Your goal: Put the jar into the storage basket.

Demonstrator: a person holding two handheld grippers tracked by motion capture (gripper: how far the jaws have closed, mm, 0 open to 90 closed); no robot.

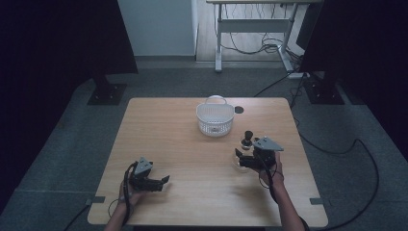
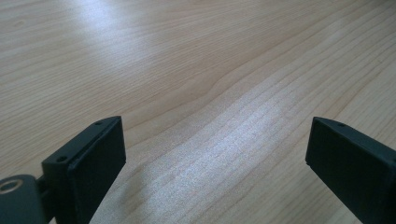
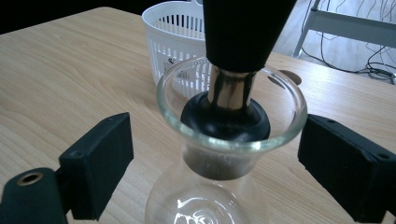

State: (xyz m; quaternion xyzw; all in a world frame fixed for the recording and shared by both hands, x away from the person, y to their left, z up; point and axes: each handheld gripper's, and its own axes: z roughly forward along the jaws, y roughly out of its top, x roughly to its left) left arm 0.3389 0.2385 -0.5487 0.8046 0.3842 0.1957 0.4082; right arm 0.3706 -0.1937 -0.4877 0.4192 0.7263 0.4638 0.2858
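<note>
L gripper (image 1: pixel 166 181) open over bare table (image 1: pixel 159 130); R gripper (image 1: pixel 236 159) open round glass carafe (image 3: pixel 219 186)

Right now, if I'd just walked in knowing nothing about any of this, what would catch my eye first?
Probably the clear glass carafe with its black stopper, standing near the table's right side between the open jaws of the right claw. Behind it, toward the far edge, sits a white slotted basket. The left claw, also open, hovers over bare wooden table at the near left.
</note>
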